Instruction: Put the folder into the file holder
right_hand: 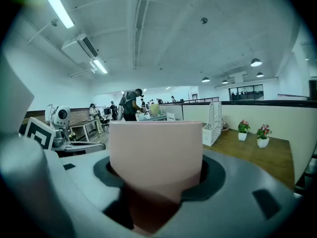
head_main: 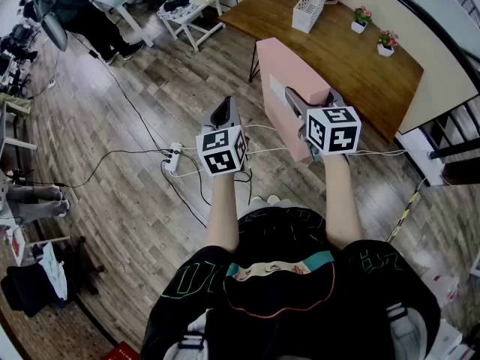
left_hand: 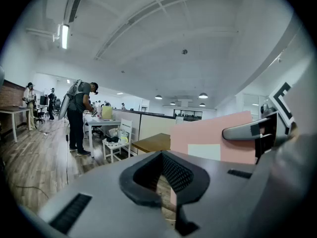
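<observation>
well, the right gripper [right_hand: 156, 185] is clamped on the pink folder [right_hand: 156, 145], which stands upright between its jaws, in the air over the floor just short of the wooden table's [head_main: 360, 66] near corner. the left gripper [left_hand: 166, 177] hangs beside it, closed on nothing. the white file holder [head_main: 311, 2] waits at the table's far edge, well apart. the carry probably goes best with the folder kept upright, lined up with one slot and lowered straight in. the free gripper could steady the holder, which looks light enough to slide or tip. two small flower pots [head_main: 362, 19] sit along the table's right edge near the holder. cables and a power strip [head_main: 173, 158] lie on the floor to the left. a person [head_main: 82, 10] works at a distant table.
</observation>
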`<control>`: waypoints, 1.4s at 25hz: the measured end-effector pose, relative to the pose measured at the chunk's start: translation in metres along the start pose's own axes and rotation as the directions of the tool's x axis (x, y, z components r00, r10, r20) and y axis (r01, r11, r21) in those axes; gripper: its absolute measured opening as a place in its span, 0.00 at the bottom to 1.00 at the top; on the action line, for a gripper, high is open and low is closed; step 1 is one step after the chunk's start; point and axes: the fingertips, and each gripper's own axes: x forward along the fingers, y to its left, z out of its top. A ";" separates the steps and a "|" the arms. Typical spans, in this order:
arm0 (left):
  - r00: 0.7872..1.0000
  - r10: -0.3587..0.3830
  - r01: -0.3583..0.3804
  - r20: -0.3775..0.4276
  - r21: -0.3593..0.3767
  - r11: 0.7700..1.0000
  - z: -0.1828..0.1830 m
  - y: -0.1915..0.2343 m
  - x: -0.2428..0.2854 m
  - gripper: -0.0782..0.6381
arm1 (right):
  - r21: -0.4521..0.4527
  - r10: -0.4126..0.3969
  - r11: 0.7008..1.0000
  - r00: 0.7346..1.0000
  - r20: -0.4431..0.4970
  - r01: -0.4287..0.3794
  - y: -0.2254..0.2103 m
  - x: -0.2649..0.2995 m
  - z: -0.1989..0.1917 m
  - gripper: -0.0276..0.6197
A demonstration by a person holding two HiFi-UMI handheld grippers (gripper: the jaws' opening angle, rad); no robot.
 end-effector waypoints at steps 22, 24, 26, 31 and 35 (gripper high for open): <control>0.997 0.028 -0.030 0.074 0.022 0.999 0.031 0.009 -0.011 0.11 | 0.029 0.032 0.999 0.998 0.051 -0.033 0.006 0.000 0.027 0.49; 0.996 0.034 -0.036 0.081 0.023 0.999 0.034 0.010 -0.013 0.11 | 0.026 0.036 0.999 0.998 0.054 -0.037 0.007 0.001 0.029 0.49; 0.996 0.044 -0.046 0.084 0.023 0.999 0.035 0.013 -0.013 0.11 | 0.025 0.049 0.998 0.997 0.055 -0.051 0.009 0.005 0.031 0.49; 0.994 0.076 -0.077 0.079 0.010 0.997 0.031 0.026 -0.014 0.11 | 0.025 0.070 0.997 0.997 0.042 -0.071 0.013 0.018 0.027 0.49; 0.993 0.098 -0.098 0.067 -0.002 0.995 0.027 0.037 -0.005 0.11 | 0.026 0.084 0.996 0.996 0.024 -0.084 0.013 0.033 0.024 0.49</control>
